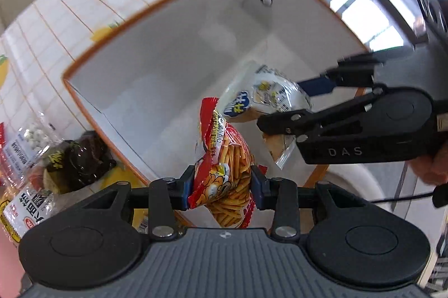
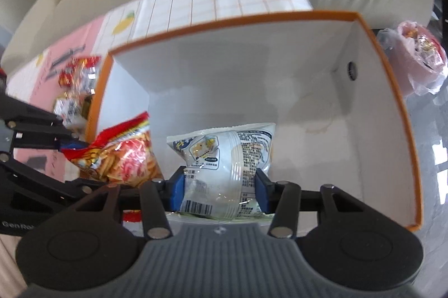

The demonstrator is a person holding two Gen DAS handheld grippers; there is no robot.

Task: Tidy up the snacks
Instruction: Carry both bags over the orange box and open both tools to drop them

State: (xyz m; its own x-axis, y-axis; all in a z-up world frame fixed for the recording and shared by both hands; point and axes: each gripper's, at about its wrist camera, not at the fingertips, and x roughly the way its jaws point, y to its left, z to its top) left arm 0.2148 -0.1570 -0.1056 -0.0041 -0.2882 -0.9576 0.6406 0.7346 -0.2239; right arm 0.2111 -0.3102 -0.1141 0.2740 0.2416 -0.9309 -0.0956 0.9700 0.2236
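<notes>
Both grippers hang over the open box (image 2: pixel 386 90), pointing down into it. The left gripper (image 1: pixel 224 183) has its jaws clamped on a red snack bag (image 1: pixel 226 158); the right gripper (image 2: pixel 219 187), just beside it, has its jaws clamped on a white packet (image 2: pixel 224 155). More snacks (image 1: pixel 30 158), blurred, seem to lie on the bench outside the box, left of the left jaws.
</notes>
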